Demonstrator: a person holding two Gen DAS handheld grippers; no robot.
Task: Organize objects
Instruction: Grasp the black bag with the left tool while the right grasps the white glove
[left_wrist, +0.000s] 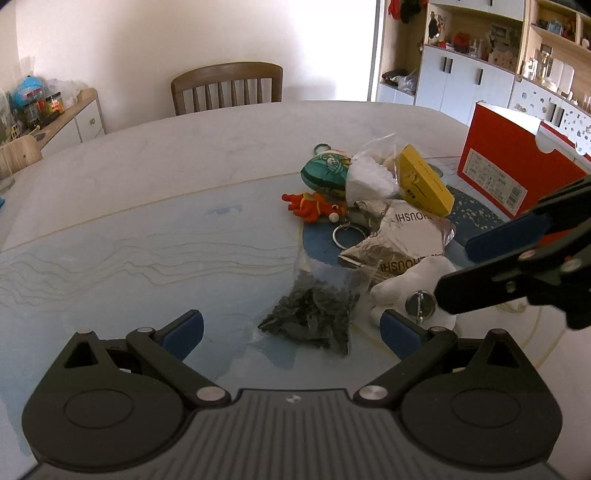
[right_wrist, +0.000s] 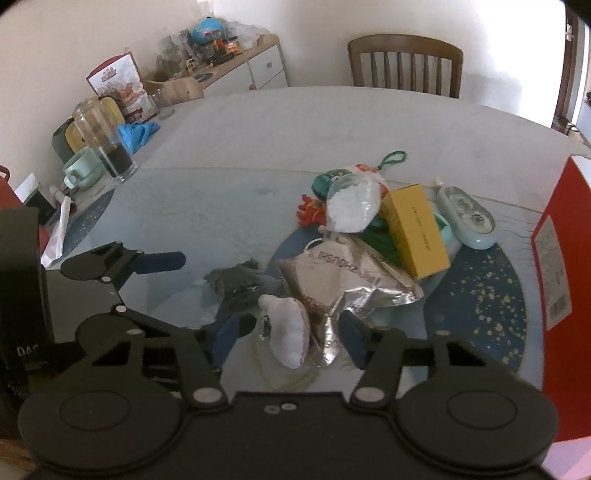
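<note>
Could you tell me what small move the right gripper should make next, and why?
Probably ease the right gripper slightly forward and close it on the white plush toy. Its jaws stand open, the toy already lies between the blue pads, and nothing is held yet. The left gripper is also open, by the clear bag of dark pieces, so it need not move first.

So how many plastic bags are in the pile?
2: dark-filled bag at the near edge, white-filled bag on top behind the foil pouches. Others may be hidden underneath.
</note>
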